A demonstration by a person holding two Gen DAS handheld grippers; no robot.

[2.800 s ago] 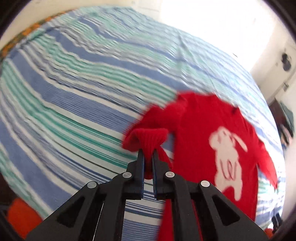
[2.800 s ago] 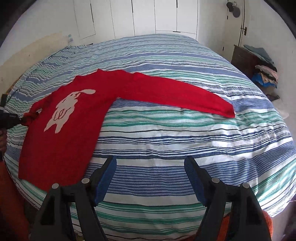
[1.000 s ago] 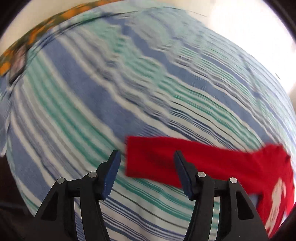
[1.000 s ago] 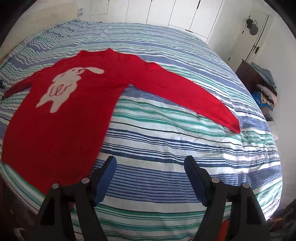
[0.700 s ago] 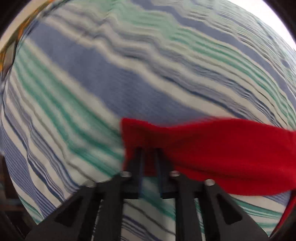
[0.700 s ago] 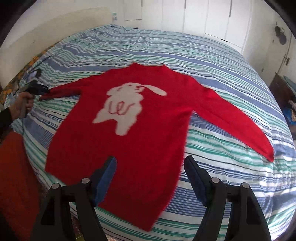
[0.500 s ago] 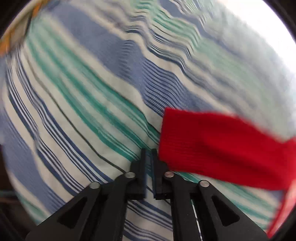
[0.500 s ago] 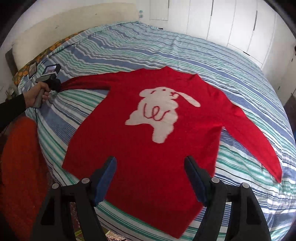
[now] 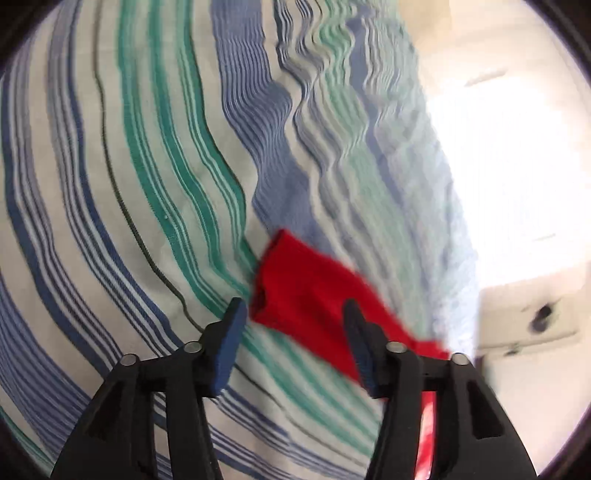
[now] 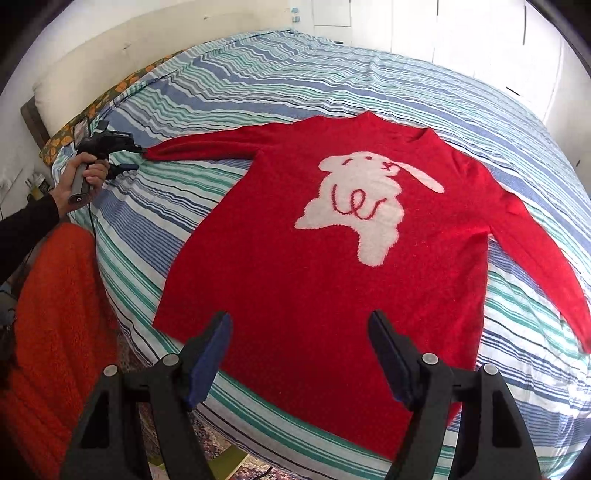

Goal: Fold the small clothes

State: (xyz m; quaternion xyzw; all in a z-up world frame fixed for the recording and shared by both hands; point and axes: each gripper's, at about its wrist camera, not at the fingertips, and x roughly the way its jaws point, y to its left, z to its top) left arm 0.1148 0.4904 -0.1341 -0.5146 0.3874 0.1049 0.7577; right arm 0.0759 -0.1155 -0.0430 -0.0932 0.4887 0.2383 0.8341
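Note:
A red sweater (image 10: 280, 266) with a white rabbit (image 10: 362, 206) lies flat, front up, on the striped bed (image 10: 258, 85), both sleeves spread out. My right gripper (image 10: 299, 317) hangs open over the sweater's lower hem, holding nothing. At the far left a hand (image 10: 83, 173) holds my left gripper (image 10: 138, 158) at the end of the left sleeve (image 10: 199, 147). In the left wrist view the left gripper (image 9: 293, 308) has its jaws opening. The sleeve cuff (image 9: 306, 288) lies on the cover just beyond and between the tips, and the pads do not press on it.
A fuzzy orange-red cloth (image 10: 55, 314) sits by the bed's near left side. The pale headboard (image 10: 110, 55) and an orange patterned pillow (image 10: 122, 86) are at the back left. White cupboard doors (image 10: 443, 29) stand behind the bed. A patterned rug (image 10: 221, 454) lies below the edge.
The left jaws shut at the cuff, then opened again, and the left gripper rolled. The right view swung left until the sweater's body sat under the open right gripper.

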